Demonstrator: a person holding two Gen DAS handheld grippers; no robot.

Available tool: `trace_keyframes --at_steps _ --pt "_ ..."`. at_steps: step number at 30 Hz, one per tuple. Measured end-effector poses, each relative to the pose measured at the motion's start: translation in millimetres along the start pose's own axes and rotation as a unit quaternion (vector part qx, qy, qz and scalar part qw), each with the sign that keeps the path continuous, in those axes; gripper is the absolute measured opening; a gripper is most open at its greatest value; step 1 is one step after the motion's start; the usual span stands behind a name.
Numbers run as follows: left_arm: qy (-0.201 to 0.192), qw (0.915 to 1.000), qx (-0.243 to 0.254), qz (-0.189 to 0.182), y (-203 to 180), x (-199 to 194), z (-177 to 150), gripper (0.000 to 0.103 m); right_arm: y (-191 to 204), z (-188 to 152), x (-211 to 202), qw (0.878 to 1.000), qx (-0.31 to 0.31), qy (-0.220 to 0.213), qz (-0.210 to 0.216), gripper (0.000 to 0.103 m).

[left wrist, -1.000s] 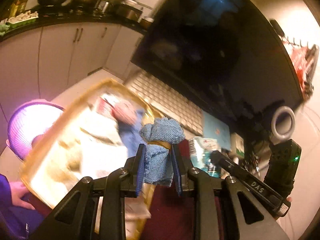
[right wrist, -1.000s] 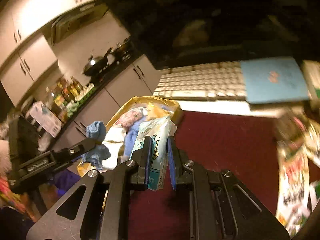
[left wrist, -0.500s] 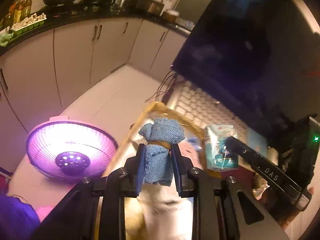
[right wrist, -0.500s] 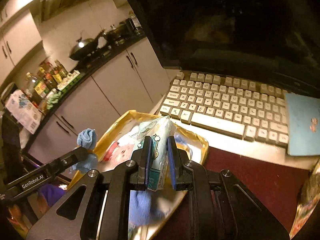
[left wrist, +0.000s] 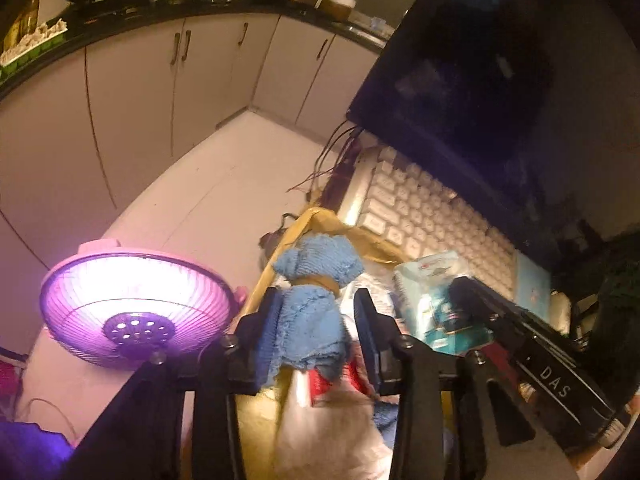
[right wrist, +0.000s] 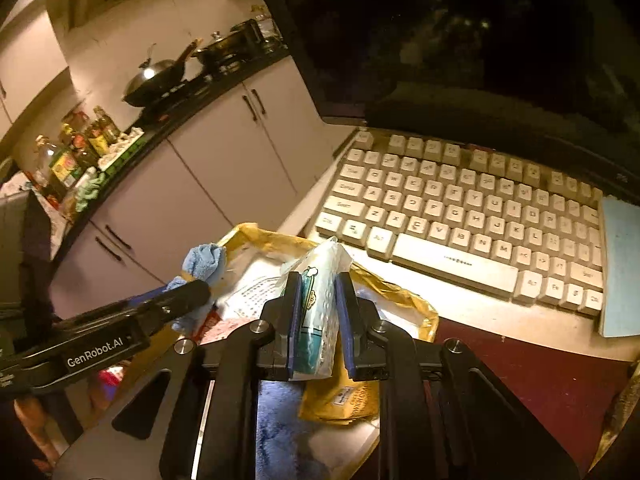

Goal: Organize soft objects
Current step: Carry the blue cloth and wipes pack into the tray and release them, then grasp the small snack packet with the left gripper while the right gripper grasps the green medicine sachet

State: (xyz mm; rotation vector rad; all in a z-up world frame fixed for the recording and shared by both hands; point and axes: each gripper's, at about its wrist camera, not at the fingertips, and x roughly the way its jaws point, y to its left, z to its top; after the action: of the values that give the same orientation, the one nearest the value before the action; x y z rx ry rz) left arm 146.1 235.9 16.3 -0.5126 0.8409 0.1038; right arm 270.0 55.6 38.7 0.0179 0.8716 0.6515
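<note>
Blue terry washcloth (left wrist: 316, 312), rolled and cinched with a tan band (left wrist: 318, 282), hangs between the jaws of the left tool (left wrist: 316, 332). Those jaws are opening: the pad at 9 o'clock touches the roll, the pad at 3 o'clock stands clear with a visible gap. The roll sits over the near-left rim of the yellow tray (right wrist: 276, 240), at about 12 o'clock in the left wrist view.

Right tool (right wrist: 318, 316): jaws also opening, standing close around a small pack of tissues (right wrist: 320, 284), teal and white with a cartoon print. The left pad touches the pack; a narrow gap shows at the right pad. Pack is over the tray's middle, with the white keyboard (right wrist: 460, 216) at 2 o'clock beyond.

Risks, as judged:
- Washcloth is near the tray's edge; with only one pad in contact it may tip toward 9 o'clock and fall outside, toward the purple-lit fan (left wrist: 132, 312) on the floor.
- The two tools are close together over the tray, so a sideways drift could knock one into the other.
- Tray already holds white cloths and other soft items; the tissue pack may land on a slope and slide toward the dark red counter (right wrist: 540, 380).

Appearance: washcloth is fuzzy, frayed at the lower end, fanned above the band. Tissue pack is glossy film, crimped at the top, slightly squashed.
</note>
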Motion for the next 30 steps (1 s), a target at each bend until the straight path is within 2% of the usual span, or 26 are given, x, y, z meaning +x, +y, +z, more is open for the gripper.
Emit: trace_keyframes --at_steps 1,2,3,7,11,17,21,26,30 --pt "-0.013 0.9999 -0.005 -0.005 0 -7 -2 0.052 1 0 -4 1.0 -0.005 -0.008 0.008 0.041" --pt "-0.025 0.9996 -0.013 -0.003 0 -13 -2 0.057 3 -1 -8 1.0 -0.009 -0.015 0.008 0.05" --pt "-0.034 0.9993 -0.017 -0.002 -1 -16 -3 0.057 3 -2 -16 1.0 -0.011 -0.028 0.004 0.06" --pt "-0.061 0.9979 -0.01 -0.018 -16 -40 -14 0.058 2 -7 -49 0.999 -0.006 -0.048 0.023 0.06" --pt "-0.092 0.9955 0.01 -0.019 -40 -68 -43 0.058 -7 -31 -97 0.997 0.003 -0.068 0.044 0.06" --pt "-0.096 0.9931 0.019 -0.065 -78 -85 -105 0.06 -38 -108 -161 0.994 0.01 -0.069 0.083 0.06" --pt "-0.049 0.9929 0.037 -0.101 -109 -68 -138 0.062 -84 -159 -178 0.993 0.066 -0.06 0.076 0.06" --pt "0.004 0.9901 0.097 -0.101 -158 -38 -169 0.062 -135 -209 -199 0.988 0.133 -0.06 0.056 0.06" --pt "0.032 0.9862 0.124 -0.105 -185 -22 -187 0.062 -158 -228 -223 0.986 0.146 -0.073 0.038 0.06"
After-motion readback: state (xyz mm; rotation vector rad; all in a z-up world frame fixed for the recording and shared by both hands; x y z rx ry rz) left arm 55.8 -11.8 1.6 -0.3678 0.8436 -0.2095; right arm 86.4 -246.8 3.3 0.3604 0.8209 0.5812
